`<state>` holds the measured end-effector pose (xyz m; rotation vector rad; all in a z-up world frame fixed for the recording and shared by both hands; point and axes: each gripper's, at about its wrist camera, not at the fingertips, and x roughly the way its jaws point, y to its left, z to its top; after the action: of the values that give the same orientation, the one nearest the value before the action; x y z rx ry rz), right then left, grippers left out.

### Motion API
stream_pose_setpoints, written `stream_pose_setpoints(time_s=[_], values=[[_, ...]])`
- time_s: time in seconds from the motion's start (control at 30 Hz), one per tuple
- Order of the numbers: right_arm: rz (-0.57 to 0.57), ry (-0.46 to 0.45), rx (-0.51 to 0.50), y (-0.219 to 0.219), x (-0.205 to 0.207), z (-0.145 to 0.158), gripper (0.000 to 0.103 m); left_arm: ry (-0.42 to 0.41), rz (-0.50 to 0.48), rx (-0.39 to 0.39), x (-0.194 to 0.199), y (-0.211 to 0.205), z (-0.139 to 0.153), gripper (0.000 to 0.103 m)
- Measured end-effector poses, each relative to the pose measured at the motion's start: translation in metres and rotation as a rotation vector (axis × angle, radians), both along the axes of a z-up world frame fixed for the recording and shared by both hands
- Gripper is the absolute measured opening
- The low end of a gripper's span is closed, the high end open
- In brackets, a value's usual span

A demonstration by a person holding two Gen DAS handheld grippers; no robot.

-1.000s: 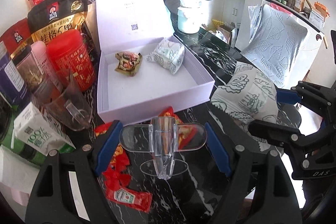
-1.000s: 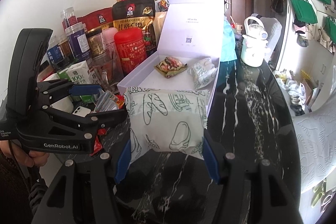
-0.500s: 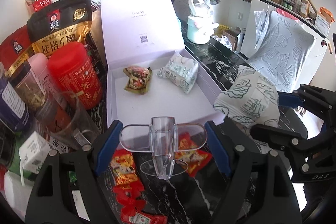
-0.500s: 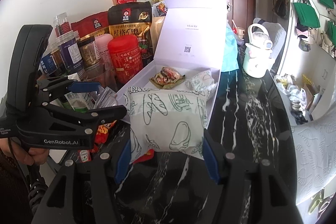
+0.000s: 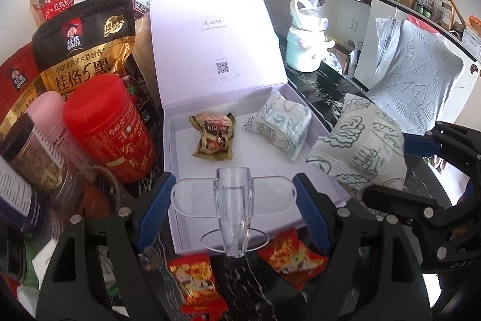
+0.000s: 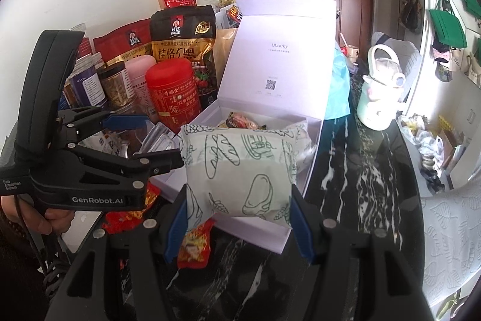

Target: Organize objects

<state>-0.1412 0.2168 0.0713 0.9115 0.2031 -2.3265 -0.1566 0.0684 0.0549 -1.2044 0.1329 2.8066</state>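
An open white box (image 5: 180, 176) stands on the black marble table, lid up; it also shows in the right wrist view (image 6: 261, 233). Inside lie a brown snack packet (image 5: 214, 140) and a pale green-printed bread packet (image 5: 279, 122). My left gripper (image 5: 233, 200) is shut on a clear plastic piece (image 5: 234, 206), held over the box's near edge. My right gripper (image 6: 240, 215) is shut on a second green-printed bread packet (image 6: 237, 170), held at the box's right front corner; that packet also shows in the left wrist view (image 5: 360, 146).
Red snack packets (image 5: 195, 282) lie on the table in front of the box. A red canister (image 5: 108, 125), jars and Quaker oat bags (image 5: 81, 50) crowd the left. A white kettle (image 5: 306, 47) stands behind on the right, beside a leaf-patterned chair (image 5: 415, 80).
Both grippers have moved forward toward the box. The clear piece now hangs over the box's near edge, and the held bread packet is at the box's corner.
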Motion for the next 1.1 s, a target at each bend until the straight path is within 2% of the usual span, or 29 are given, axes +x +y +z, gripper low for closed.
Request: stream_pose_setpoints(time_s=[0.67,1.1], values=[[0.032,-0.021,0.022,-0.018,-0.074,-0.014,0.062,-0.031,0.041,-0.011,-0.068,-0.007,-0.019,0.079],[0.005,-0.042,0.058,-0.020,-0.115,-0.028,0.062,-0.066,0.041,-0.013,-0.105,-0.005,-0.042,0.079]])
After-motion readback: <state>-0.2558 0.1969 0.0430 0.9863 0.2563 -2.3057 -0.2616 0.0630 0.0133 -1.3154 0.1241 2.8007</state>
